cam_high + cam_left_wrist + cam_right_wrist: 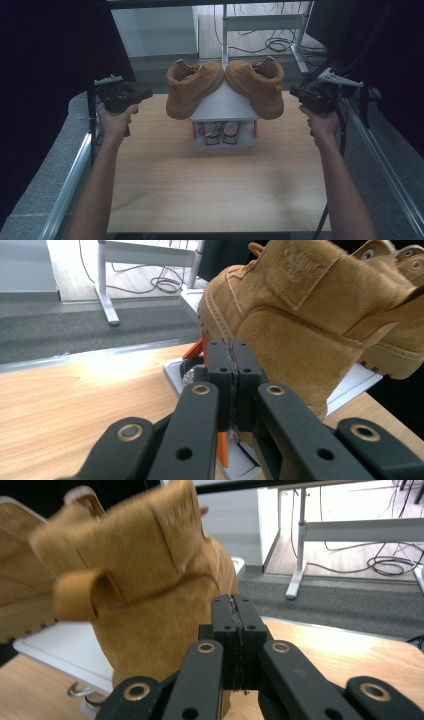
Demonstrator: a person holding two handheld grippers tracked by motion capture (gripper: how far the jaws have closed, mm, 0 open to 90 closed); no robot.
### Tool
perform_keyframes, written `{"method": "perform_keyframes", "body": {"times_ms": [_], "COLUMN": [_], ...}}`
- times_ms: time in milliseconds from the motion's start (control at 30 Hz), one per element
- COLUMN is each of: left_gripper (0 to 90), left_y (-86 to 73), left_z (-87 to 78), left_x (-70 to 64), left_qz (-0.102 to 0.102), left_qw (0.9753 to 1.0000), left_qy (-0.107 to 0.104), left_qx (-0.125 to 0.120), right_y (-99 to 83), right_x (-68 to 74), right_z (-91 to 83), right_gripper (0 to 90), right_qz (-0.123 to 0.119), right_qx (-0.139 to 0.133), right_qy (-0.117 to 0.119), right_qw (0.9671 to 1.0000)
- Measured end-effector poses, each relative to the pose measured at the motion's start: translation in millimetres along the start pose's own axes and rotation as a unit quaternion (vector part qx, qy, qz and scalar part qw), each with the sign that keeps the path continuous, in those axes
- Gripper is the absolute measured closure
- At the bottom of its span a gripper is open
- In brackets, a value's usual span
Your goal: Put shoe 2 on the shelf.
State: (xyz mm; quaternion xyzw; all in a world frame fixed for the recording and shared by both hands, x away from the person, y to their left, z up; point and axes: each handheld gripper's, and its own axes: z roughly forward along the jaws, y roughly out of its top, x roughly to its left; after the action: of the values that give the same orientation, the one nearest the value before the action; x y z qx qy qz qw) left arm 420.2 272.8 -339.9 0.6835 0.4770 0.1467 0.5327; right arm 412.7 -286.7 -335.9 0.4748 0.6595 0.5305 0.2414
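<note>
Two tan suede boots rest tilted on a grey peaked stand point(224, 104) at the table's far middle. The left boot point(192, 87) leans down to the left, the right boot point(257, 85) down to the right. My left gripper point(146, 94) is held just left of the left boot, shut with nothing between its jaws; in the left gripper view its jaws point(231, 352) point at that boot's heel point(300, 335). My right gripper point(294, 92) hovers just right of the right boot, also shut and empty, its jaws point(234, 607) close to the boot's heel point(145, 595).
Under the stand's roof sit metal clips point(218, 132) between orange side posts point(193, 130). The wooden tabletop point(215, 190) stretches toward me. A metal rail point(70, 185) runs along the left edge, another along the right. A desk frame and cables point(280, 42) stand on the floor beyond.
</note>
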Motion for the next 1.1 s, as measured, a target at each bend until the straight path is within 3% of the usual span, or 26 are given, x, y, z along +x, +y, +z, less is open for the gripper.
{"method": "perform_keyframes", "body": {"times_ms": [500,767,867,967,1100], "left_gripper": [89.7,89.7,89.7,89.8,89.9], "left_y": [-6.7,-7.2,-6.3,-3.3,-2.2], "left_z": [23.9,36.7,41.3,44.1,45.3], "left_x": [-2.9,-6.9,-12.1,-19.2,-21.4], "left_qz": [-0.007,-0.013,-0.015,-0.005,-0.004], "left_qw": [0.9997,0.9994,0.9992,0.9994,0.9994], "left_qy": [-0.002,-0.007,-0.02,-0.012,-0.01], "left_qx": [0.024,0.03,0.033,0.032,0.034], "right_y": [-19.3,-20.3,-20.3,-19.4,-19.7], "right_x": [1.8,4.7,9.8,14.2,14.2], "right_z": [20.5,21.2,22.8,24.1,24.8], "right_gripper": [89.4,89.4,89.5,89.6,89.7], "right_qz": [-0.022,-0.032,-0.052,-0.065,-0.058], "right_qx": [0.033,0.029,0.025,0.023,0.021], "right_qy": [-0.006,-0.017,-0.031,-0.038,-0.039], "right_qw": [0.9992,0.9989,0.9978,0.9969,0.9973]}}
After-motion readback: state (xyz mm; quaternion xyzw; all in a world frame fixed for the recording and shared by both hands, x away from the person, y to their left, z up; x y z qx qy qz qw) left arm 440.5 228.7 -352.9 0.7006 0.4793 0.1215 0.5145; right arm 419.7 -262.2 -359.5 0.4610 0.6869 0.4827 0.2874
